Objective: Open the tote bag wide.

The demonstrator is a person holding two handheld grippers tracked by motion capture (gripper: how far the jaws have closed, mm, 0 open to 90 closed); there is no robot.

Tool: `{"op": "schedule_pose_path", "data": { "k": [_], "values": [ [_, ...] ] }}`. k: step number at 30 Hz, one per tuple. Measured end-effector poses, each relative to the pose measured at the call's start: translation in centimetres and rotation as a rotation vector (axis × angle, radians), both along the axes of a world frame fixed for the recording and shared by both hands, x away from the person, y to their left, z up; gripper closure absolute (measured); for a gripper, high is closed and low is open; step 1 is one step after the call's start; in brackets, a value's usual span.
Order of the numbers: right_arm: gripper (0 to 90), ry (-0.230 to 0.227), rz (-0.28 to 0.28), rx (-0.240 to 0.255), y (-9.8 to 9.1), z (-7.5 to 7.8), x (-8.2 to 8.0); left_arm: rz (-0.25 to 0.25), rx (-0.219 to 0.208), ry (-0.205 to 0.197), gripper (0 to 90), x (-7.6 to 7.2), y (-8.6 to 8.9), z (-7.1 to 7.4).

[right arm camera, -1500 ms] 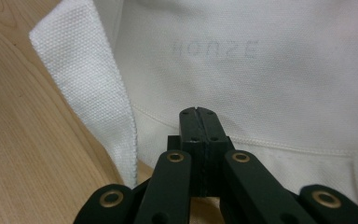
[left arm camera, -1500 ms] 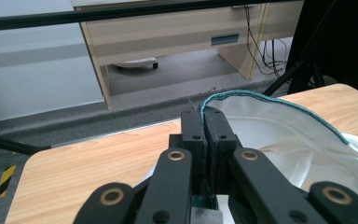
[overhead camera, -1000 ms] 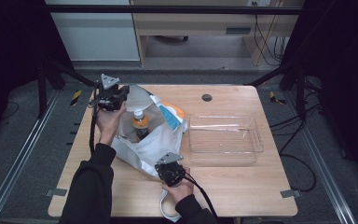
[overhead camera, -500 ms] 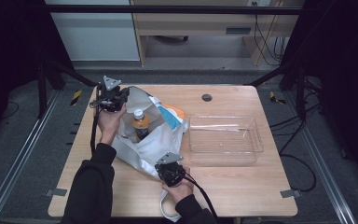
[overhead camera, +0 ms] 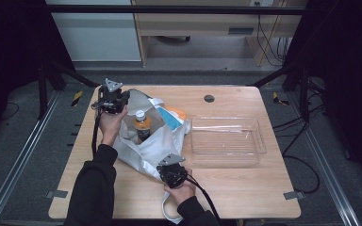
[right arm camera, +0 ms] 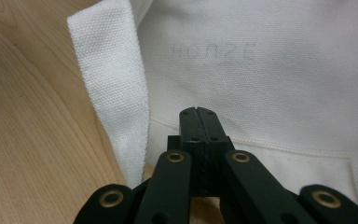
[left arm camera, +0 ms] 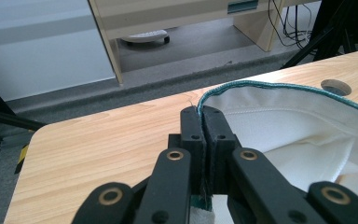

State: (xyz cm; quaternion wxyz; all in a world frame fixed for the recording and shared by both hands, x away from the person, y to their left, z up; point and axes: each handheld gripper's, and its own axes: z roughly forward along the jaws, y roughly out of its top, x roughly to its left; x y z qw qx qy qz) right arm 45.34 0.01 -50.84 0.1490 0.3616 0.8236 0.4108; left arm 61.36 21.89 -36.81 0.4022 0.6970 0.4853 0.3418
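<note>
A white canvas tote bag [overhead camera: 158,143] lies left of centre on the table [overhead camera: 245,188], holding a bottle [overhead camera: 142,126] and a blue packet [overhead camera: 173,117]. The left tongs [overhead camera: 113,98], at upper left, are clenched on the bag's green-edged rim [left arm camera: 242,85]; the right tongs [overhead camera: 172,173], lower centre, pinch its near fabric. Likely the two grips spread the mouth open for unloading into the clear tray [overhead camera: 228,141] at right.

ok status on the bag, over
Left gripper shut on white bag rim, holding it open. Right gripper shut on bag's near edge. Bottle upright inside. Clear tray beside, nothing blocking.
</note>
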Motion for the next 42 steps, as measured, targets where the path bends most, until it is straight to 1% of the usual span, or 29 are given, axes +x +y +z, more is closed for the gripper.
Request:
{"op": "schedule_pose_path", "data": {
  "k": [1,6,11,14,15,21,25,28,31,34,35,36,37,38,39,41,42],
  "values": [
    [90.0,-0.001,0.002,-0.001,0.0,0.0,0.0,0.0,0.01,0.002,87.9,0.1,0.0,-0.1],
    [90.0,0.002,-0.001,0.001,0.0,0.0,0.0,0.0,0.011,-0.002,87.9,0.2,-0.1,-0.2],
    [90.0,-0.002,0.003,-0.003,0.0,0.0,0.0,0.005,0.025,0.004,87.9,0.4,0.0,-0.6],
    [90.0,-0.003,0.003,-0.003,0.0,0.0,0.0,0.008,0.021,0.009,87.9,0.6,0.2,-0.8],
    [90.0,-0.002,0.004,-0.004,0.0,0.0,0.0,0.009,0.011,0.02,87.9,0.8,0.5,-1.0],
    [90.0,-0.002,0.003,-0.003,0.0,0.0,0.0,0.01,0.018,0.027,87.8,0.9,0.5,-1.6],
    [90.0,-0.001,0.003,-0.003,0.1,0.0,0.0,0.001,0.02,0.037,87.8,1.0,0.5,-2.0],
    [90.0,0.0,0.003,-0.003,0.1,0.0,0.0,-0.001,0.023,0.038,87.6,1.1,0.4,-2.2],
    [90.0,0.0,0.002,-0.002,0.1,0.0,0.0,0.0,0.02,0.031,86.8,0.9,0.5,-2.2],
    [90.0,-0.002,0.002,-0.003,0.1,0.0,0.0,-0.008,0.026,0.038,81.8,0.7,0.6,-2.1],
    [90.0,-0.002,0.002,-0.003,0.1,0.0,0.0,-0.009,0.026,0.044,81.8,0.6,0.7,-2.1],
    [90.0,-0.001,0.0,-0.002,0.1,0.0,0.0,-0.012,0.025,0.044,74.5,0.3,0.8,-2.0],
    [90.0,-0.001,0.0,-0.002,0.1,0.0,0.0,-0.012,0.025,0.044,74.1,0.3,0.8,-2.0],
    [90.0,-0.002,-0.001,-0.004,0.1,0.0,0.0,-0.021,0.033,0.045,72.6,-0.1,1.0,-1.8],
    [90.0,0.0,-0.002,-0.004,0.1,0.0,-0.1,-0.022,0.036,0.034,71.1,-0.3,1.1,-1.6],
    [90.0,0.0,0.001,-0.001,0.0,0.0,0.0,-0.027,0.023,0.016,67.0,-0.8,1.4,-1.0],
    [90.0,0.0,0.001,-0.001,0.0,0.0,0.0,-0.027,0.023,0.016,66.0,-0.8,1.4,-1.0]
  ]
}}
